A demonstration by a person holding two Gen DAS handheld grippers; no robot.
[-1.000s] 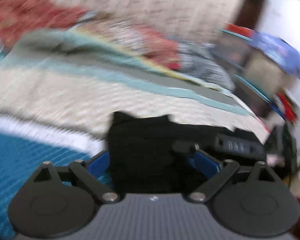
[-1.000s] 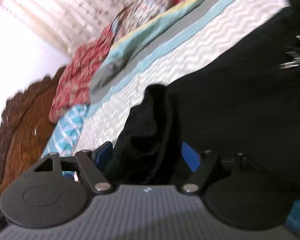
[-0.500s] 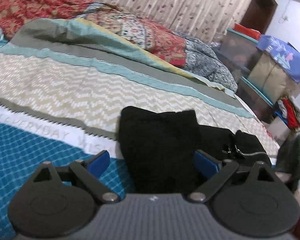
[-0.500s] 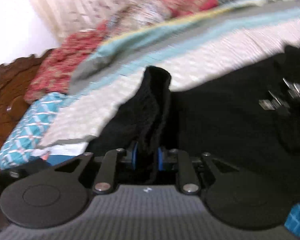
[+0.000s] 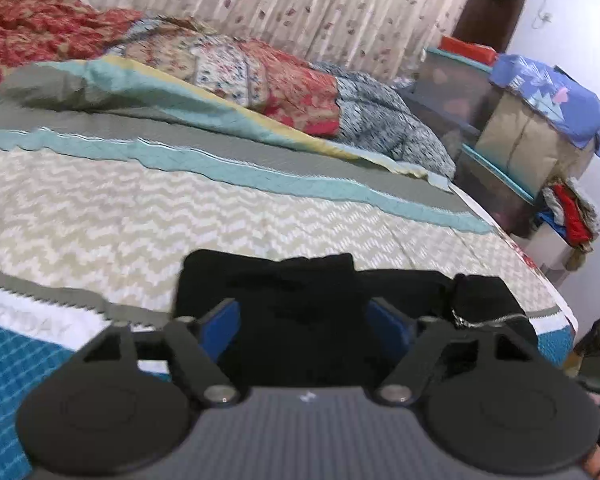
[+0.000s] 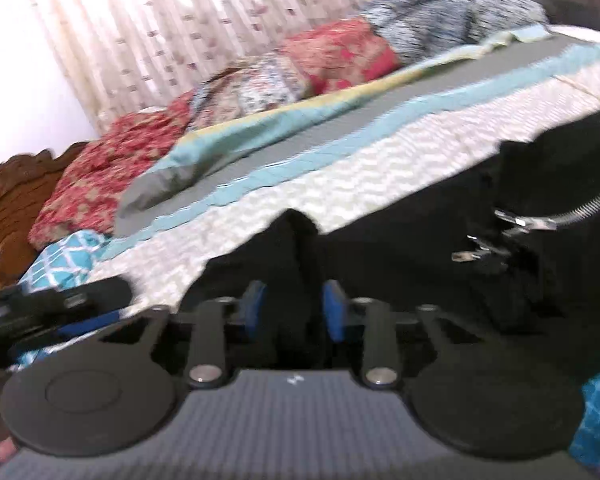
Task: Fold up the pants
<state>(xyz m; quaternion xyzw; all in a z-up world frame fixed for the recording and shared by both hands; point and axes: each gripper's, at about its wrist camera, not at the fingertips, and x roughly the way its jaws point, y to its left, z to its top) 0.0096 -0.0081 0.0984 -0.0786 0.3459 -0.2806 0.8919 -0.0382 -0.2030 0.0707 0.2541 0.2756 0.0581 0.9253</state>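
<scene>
Left wrist view: black pants lie bunched at the near edge of the bedspread, zipper exposed to the right; left gripper has just been closing, its blue pads astride a raised wad of cloth, though whether they press it yet I cannot tell. Right wrist view: right gripper is clamped on an upstanding ridge of the pants. Judgement: grasp stage only, no neat fold laid yet, most folding left.

left gripper closing, right gripper clamped
</scene>
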